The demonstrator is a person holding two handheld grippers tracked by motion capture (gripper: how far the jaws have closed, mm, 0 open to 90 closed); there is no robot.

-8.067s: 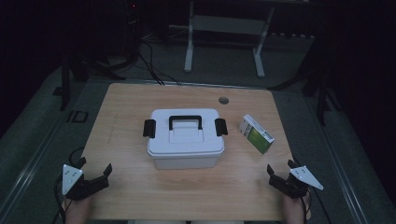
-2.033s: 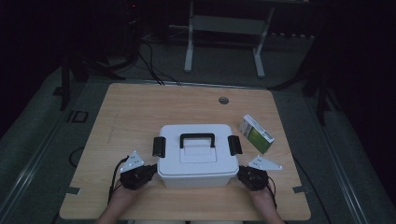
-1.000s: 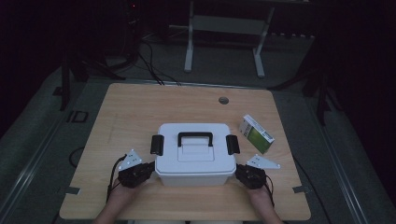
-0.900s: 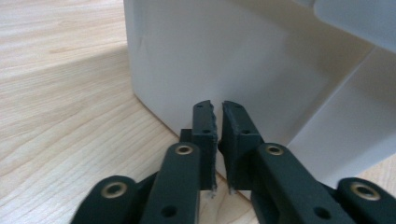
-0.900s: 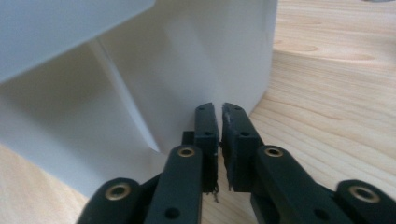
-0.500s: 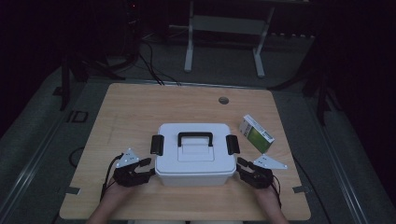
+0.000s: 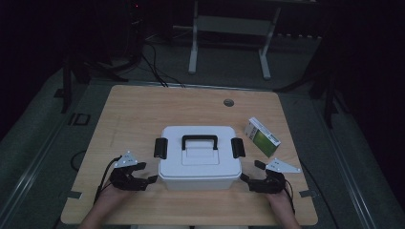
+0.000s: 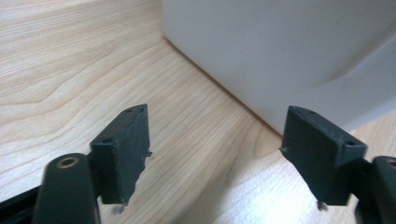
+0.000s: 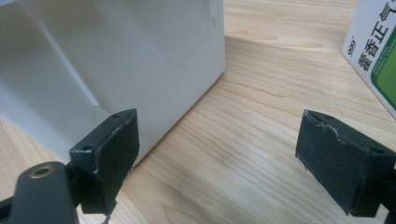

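1. High view: the left hand-held gripper [image 7: 143, 177] and the right hand-held gripper [image 7: 248, 180] sit low on the counter [image 7: 143, 109], one at each end of the white storage box [image 7: 198, 158], which stands between them near the front edge.
2. Left gripper view: the left hand-held gripper [image 8: 215, 156] is released — its jaws have just been opening and now stand wide, with only bare wood between them. The box's lower corner [image 8: 280, 60] lies just ahead, close to the right-hand pad, apart from it as far as I can tell.
3. Right gripper view: the right hand-held gripper [image 9: 217, 161] is likewise released, jaws just opened wide and holding nothing. The box wall [image 9: 116, 60] stands just beyond its left-hand pad; whether they touch I cannot tell.
4. A green-and-white carton [image 9: 376, 51] lies ahead of the right-hand pad — well clear of it.
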